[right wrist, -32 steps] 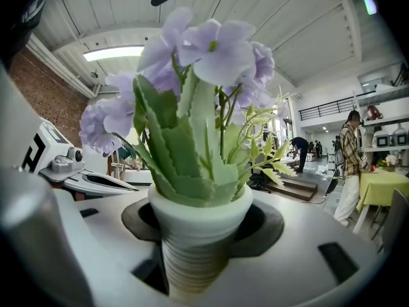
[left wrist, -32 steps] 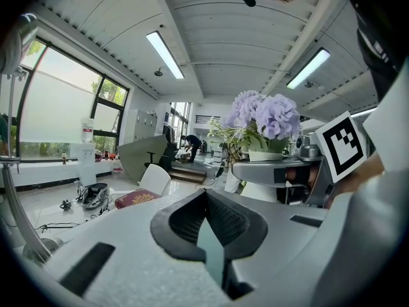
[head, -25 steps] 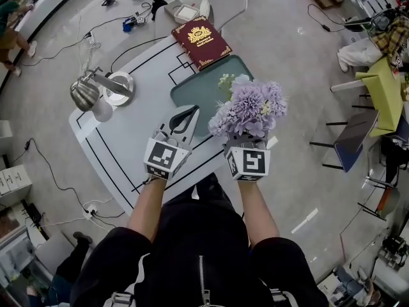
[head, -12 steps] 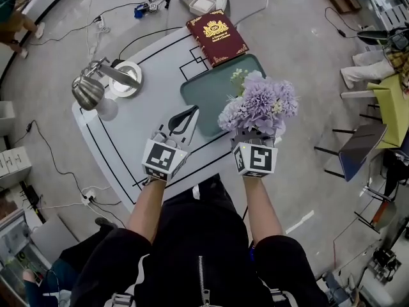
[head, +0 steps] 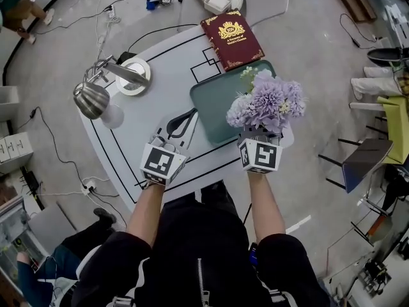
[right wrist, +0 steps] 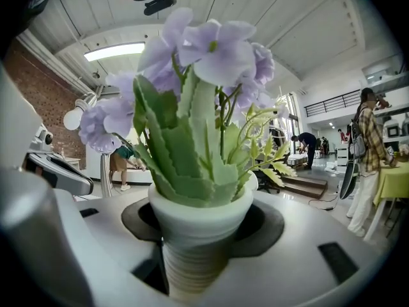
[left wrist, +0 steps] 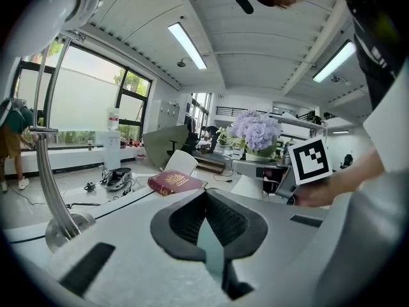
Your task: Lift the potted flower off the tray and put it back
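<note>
Tray (head: 211, 104) rim close (right fingers (right wrist: 267, 226) grip potted flower (head: 267, 101)).

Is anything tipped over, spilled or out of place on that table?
Nothing looks spilled or broken. The one thing off its spot is the potted flower, clamped upright in the right gripper at the near corner of the green tray instead of standing free on it.

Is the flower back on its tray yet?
Not yet. Lifting looks done: the right gripper holds the flower up over the near corner of the tray. Left to do: set it down on the tray and let go.
</note>
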Motion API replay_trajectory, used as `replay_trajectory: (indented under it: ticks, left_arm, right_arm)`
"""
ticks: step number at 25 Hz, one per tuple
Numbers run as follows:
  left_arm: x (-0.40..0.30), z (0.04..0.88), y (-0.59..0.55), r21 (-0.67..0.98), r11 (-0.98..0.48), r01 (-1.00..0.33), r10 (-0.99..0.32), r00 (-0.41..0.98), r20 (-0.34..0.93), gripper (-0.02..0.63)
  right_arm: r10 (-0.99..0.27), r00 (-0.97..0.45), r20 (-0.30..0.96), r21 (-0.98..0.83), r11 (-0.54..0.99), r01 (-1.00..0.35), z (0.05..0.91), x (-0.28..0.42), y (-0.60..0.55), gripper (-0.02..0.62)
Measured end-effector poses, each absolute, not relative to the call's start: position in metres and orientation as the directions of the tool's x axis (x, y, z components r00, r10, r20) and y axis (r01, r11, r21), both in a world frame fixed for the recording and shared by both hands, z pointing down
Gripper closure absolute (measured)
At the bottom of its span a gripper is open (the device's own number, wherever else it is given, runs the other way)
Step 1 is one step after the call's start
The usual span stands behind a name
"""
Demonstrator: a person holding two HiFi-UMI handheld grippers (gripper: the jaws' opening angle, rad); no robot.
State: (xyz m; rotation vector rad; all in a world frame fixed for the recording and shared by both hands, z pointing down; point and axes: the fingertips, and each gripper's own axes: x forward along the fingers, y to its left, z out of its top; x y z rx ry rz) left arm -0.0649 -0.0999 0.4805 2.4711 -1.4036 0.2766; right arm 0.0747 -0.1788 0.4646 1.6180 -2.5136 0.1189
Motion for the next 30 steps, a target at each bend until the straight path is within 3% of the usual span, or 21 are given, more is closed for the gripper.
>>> replay_trajectory:
  ticks: [20,30]
  left_arm:
    - [-0.098,0.502,-0.108,0.162,-0.411,-0.897,-0.825,0.441,0.353,0.603]
    - [-0.095,0.494,-0.099,0.160,-0.411,-0.897,-0.829,0.441,0.344,0.603]
  right_arm:
    - [-0.896,-0.415,0.155,0.052,0.427,-0.903,0.499,0.053,-0.229,0.353]
    - [-0.879,-0.417,0.230,0.044,0.437,-0.898,0.506,0.054,-0.229,0.353]
